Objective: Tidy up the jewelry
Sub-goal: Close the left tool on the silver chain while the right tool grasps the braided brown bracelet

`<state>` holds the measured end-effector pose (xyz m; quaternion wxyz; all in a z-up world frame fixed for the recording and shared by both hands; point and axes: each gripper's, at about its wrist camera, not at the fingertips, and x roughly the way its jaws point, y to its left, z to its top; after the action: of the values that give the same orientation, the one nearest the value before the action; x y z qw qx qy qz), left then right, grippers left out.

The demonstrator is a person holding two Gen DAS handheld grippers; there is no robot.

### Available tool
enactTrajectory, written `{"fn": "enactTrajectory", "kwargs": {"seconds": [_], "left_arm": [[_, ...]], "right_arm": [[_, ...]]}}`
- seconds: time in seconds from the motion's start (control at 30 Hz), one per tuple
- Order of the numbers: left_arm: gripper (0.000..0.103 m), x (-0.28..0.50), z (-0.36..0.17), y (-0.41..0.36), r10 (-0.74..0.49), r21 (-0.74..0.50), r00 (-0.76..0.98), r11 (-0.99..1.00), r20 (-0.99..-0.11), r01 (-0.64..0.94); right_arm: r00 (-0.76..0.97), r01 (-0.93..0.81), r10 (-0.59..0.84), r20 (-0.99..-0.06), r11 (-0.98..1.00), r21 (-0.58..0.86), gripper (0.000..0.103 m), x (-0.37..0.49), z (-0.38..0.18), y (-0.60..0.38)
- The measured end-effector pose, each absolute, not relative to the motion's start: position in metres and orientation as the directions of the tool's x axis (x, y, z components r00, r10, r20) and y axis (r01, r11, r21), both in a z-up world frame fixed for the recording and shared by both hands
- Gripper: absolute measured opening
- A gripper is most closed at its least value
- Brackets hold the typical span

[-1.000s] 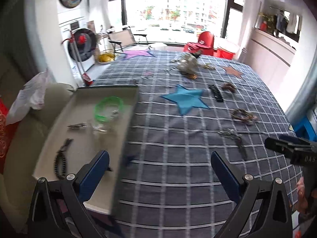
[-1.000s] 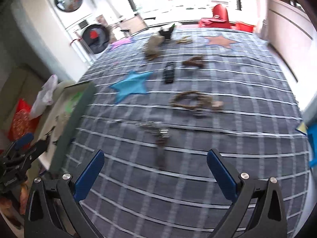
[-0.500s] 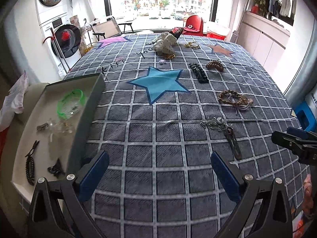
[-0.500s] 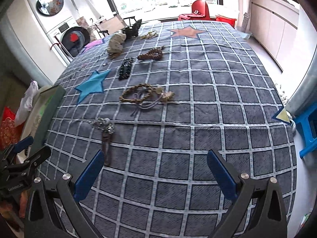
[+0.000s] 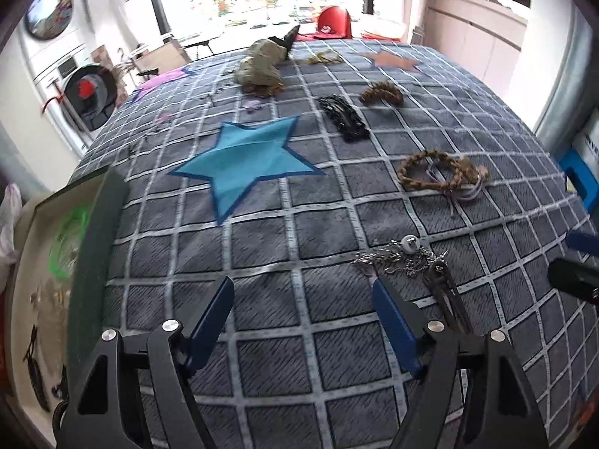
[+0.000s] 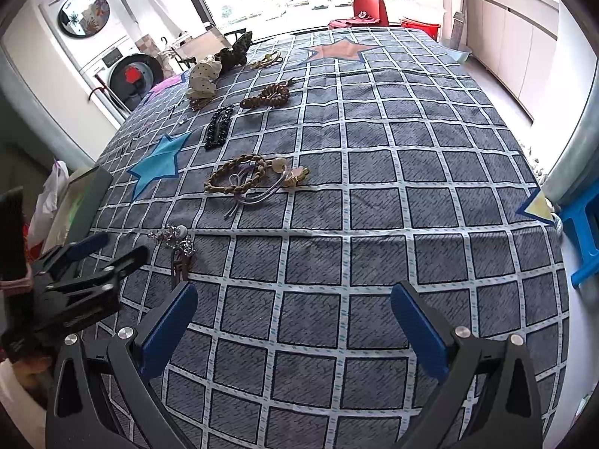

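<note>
Jewelry is partly sorted, I reckon: a green bangle [image 5: 69, 239] and some dark pieces already lie in the tray [image 5: 93, 247] at the bed's left edge. On the checked bedspread [image 6: 374, 187] remain a silver chain with clip [image 5: 408, 262], a braided bracelet [image 5: 434, 174], a black hair clip [image 5: 342, 118] and more beyond. Left tongs [image 5: 303, 321] are closing with nothing between them, just beside the chain; right tongs [image 6: 294, 321] hang wide and empty.

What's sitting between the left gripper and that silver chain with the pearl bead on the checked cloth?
Nothing visible. The left gripper, jaws closing and empty, has only bare checked cloth between it and the silver chain, which lies just off its right fingertip.
</note>
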<state>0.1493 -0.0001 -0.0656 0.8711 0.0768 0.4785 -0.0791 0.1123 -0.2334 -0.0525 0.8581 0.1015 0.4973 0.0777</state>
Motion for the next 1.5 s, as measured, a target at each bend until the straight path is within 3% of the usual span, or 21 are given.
{"fn": "enactTrajectory", "kwargs": {"seconds": [0.43, 0.63, 0.77, 0.83, 0.93, 1.5], "left_arm": [[0.079, 0.170, -0.068, -0.022, -0.099, 0.046, 0.533, 0.967, -0.840, 0.252], [0.059, 0.168, -0.066, -0.027, -0.131, 0.021, 0.528, 0.962, -0.839, 0.272], [0.058, 0.163, -0.066, -0.030, -0.140, 0.019, 0.525, 0.958, -0.839, 0.285], [0.043, 0.161, -0.066, -0.031, -0.162, -0.001, 0.520, 0.955, -0.839, 0.296], [0.030, 0.160, -0.065, -0.036, -0.174, -0.002, 0.521, 0.949, -0.836, 0.314], [0.028, 0.154, -0.061, 0.001, -0.176, -0.070, 0.547, 0.975, -0.819, 0.209]], "right_arm": [[0.504, -0.021, 0.253, -0.826, 0.959, 0.281, 0.103, 0.119, -0.052, -0.239], [0.503, -0.013, 0.249, -0.828, 0.960, 0.281, 0.103, 0.122, -0.055, -0.241], [0.505, 0.001, 0.244, -0.828, 0.959, 0.283, 0.103, 0.126, -0.056, -0.246], [0.506, 0.005, 0.243, -0.828, 0.959, 0.284, 0.103, 0.128, -0.056, -0.247], [0.505, 0.005, 0.244, -0.828, 0.958, 0.285, 0.103, 0.130, -0.056, -0.246], [0.506, -0.092, 0.221, -0.834, 0.975, 0.202, 0.101, 0.168, -0.053, -0.211]]}}
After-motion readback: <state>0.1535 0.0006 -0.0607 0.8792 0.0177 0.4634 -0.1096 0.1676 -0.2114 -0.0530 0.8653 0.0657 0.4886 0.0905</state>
